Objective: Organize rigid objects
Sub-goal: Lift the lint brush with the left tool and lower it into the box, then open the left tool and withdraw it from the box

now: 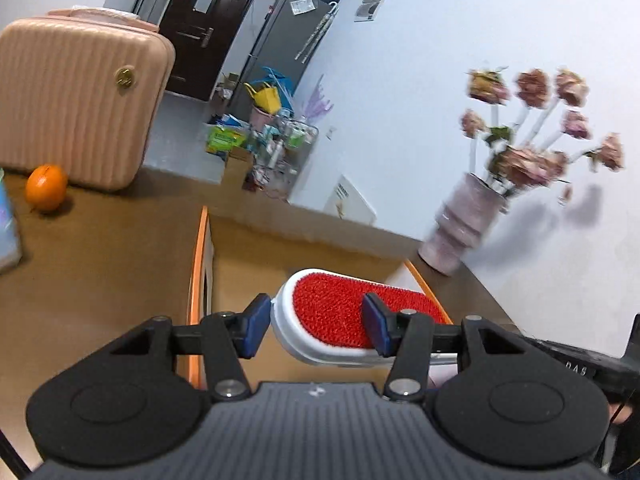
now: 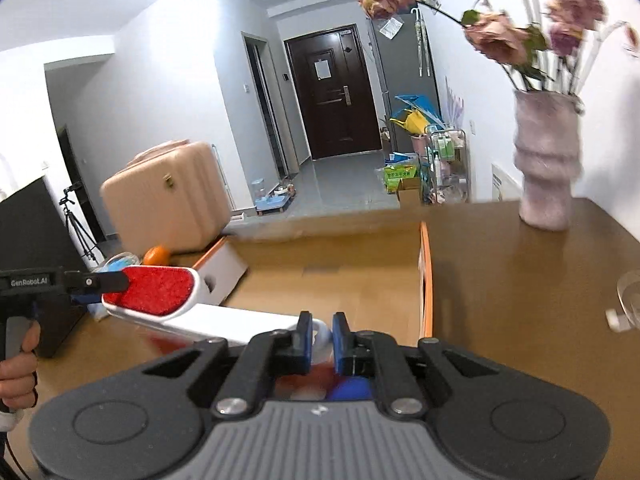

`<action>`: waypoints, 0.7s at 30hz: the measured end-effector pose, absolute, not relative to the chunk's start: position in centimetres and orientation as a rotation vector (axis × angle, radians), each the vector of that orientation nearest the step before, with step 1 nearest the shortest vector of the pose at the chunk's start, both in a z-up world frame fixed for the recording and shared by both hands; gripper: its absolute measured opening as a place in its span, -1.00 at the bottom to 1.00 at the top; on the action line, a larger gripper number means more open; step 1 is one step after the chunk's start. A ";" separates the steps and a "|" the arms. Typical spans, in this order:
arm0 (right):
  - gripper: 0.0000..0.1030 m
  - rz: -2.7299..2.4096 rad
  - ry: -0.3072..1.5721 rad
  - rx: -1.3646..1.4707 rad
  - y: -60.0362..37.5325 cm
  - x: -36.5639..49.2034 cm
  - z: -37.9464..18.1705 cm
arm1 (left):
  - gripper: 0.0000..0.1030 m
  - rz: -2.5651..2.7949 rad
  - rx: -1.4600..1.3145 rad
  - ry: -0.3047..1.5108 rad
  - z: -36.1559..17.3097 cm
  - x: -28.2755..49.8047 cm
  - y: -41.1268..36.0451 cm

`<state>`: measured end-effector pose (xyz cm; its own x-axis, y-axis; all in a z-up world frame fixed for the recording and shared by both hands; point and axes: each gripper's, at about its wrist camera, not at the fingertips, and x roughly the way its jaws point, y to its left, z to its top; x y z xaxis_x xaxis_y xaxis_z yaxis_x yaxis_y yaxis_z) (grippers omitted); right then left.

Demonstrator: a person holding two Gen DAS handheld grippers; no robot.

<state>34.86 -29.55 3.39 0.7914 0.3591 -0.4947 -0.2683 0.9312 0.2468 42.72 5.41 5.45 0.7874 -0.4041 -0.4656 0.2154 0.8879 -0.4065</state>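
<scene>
1. A lint brush (image 1: 340, 312) with a white plastic body and a bristly red oval pad is held above an orange-rimmed cardboard box (image 1: 200, 264)
2. The left gripper (image 1: 316, 326) clamps its head; the right gripper (image 2: 322, 344) pinches its handle end
3. The vase (image 1: 460, 228) and flowers (image 1: 532, 120) are blurred; items under the right gripper are unclear

A home: dark entry door (image 2: 334, 92), fridge (image 1: 280, 40), pink suitcase (image 1: 76, 100), vase of dried flowers (image 2: 546, 164) on a wooden table (image 2: 520, 280)

White walls (image 2: 168, 92) — dark door (image 2: 334, 92)
</scene>
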 end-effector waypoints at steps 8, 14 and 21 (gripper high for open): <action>-0.83 0.300 0.685 0.221 -30.3 52.7 2.5 | -0.02 -0.194 -0.351 0.723 1.8 55.8 3.5; -0.95 0.272 0.811 0.195 -28.2 60.2 -1.1 | -0.18 -0.118 -0.215 0.781 0.5 59.0 1.3; -0.77 0.245 0.741 0.032 -26.5 60.5 0.4 | 0.10 -0.116 -0.074 0.717 3.1 56.1 2.2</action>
